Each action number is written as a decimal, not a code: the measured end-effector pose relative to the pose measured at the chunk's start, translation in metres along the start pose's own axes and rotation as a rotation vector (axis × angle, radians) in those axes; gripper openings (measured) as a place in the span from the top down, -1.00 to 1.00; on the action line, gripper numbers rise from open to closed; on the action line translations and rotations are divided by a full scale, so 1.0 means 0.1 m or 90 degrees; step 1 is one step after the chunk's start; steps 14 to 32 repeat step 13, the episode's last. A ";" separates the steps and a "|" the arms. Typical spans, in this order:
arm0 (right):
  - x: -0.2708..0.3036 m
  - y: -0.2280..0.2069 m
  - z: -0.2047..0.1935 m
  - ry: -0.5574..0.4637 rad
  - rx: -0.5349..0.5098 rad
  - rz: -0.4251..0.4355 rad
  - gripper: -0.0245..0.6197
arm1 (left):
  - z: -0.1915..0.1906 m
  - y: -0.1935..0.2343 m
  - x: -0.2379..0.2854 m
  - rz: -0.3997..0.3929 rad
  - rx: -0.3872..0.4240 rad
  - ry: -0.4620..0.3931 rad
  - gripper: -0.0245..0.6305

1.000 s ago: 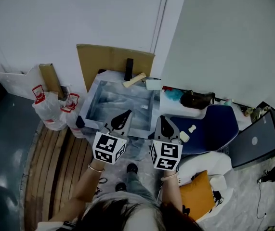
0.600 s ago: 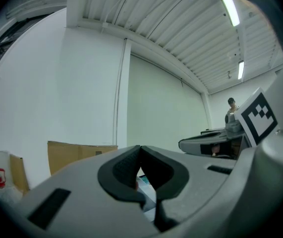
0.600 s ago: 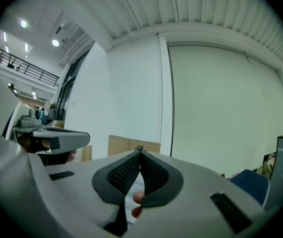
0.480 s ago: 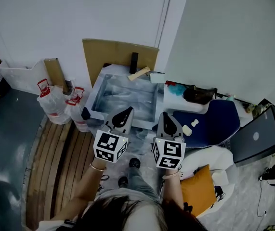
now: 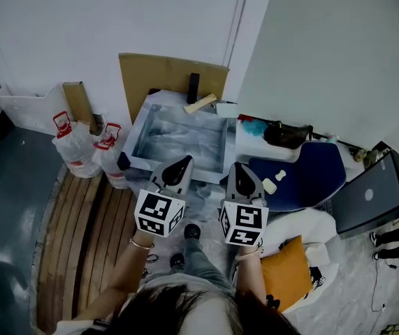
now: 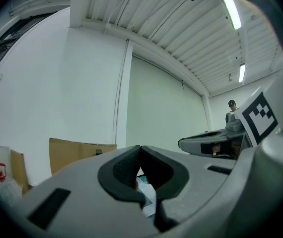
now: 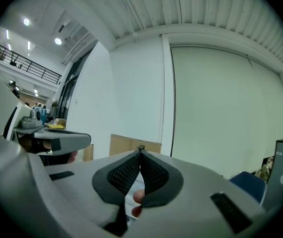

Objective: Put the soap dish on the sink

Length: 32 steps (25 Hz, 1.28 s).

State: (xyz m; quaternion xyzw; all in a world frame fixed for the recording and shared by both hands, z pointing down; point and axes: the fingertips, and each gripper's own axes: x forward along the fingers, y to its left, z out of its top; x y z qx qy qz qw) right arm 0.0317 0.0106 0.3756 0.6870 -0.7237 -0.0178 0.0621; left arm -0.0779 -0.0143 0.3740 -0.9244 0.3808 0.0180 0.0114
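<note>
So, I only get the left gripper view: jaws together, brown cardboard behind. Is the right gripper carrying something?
Observer: No. The right gripper has its jaws together on nothing.
Operator: Where is the sink?
Observer: The grey rectangular sink lies just ahead of the left gripper, before the brown cardboard sheet.
Operator: Anything on it?
Observer: A small white box-shaped item on its far right corner; whether it is the soap dish, I cannot tell.

Head camera looks steeply down over the sink (image 5: pixel 136 135); both gripper cameras sit low, facing the cardboard sheet (image 5: pixel 164 75) it also shows.
</note>
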 end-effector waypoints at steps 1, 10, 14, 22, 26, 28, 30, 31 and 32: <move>0.00 0.00 -0.01 0.001 -0.001 0.000 0.85 | -0.01 0.00 0.01 -0.001 -0.001 0.000 0.92; 0.09 -0.07 0.00 -0.003 0.002 0.002 0.85 | 0.00 -0.04 0.14 -0.010 0.002 0.001 0.92; 0.12 -0.07 0.01 -0.005 0.000 0.003 0.85 | 0.00 -0.02 0.17 -0.011 0.003 0.002 0.92; 0.12 -0.07 0.01 -0.005 0.000 0.003 0.85 | 0.00 -0.02 0.17 -0.011 0.003 0.002 0.92; 0.12 -0.07 0.01 -0.005 0.000 0.003 0.85 | 0.00 -0.02 0.17 -0.011 0.003 0.002 0.92; 0.12 -0.07 0.01 -0.005 0.000 0.003 0.85 | 0.00 -0.02 0.17 -0.011 0.003 0.002 0.92; 0.12 -0.07 0.01 -0.005 0.000 0.003 0.85 | 0.00 -0.02 0.17 -0.011 0.003 0.002 0.92; 0.12 -0.07 0.01 -0.005 0.000 0.003 0.85 | 0.00 -0.02 0.17 -0.011 0.003 0.002 0.92; 0.12 -0.07 0.01 -0.005 0.000 0.003 0.85 | 0.00 -0.02 0.17 -0.011 0.003 0.002 0.92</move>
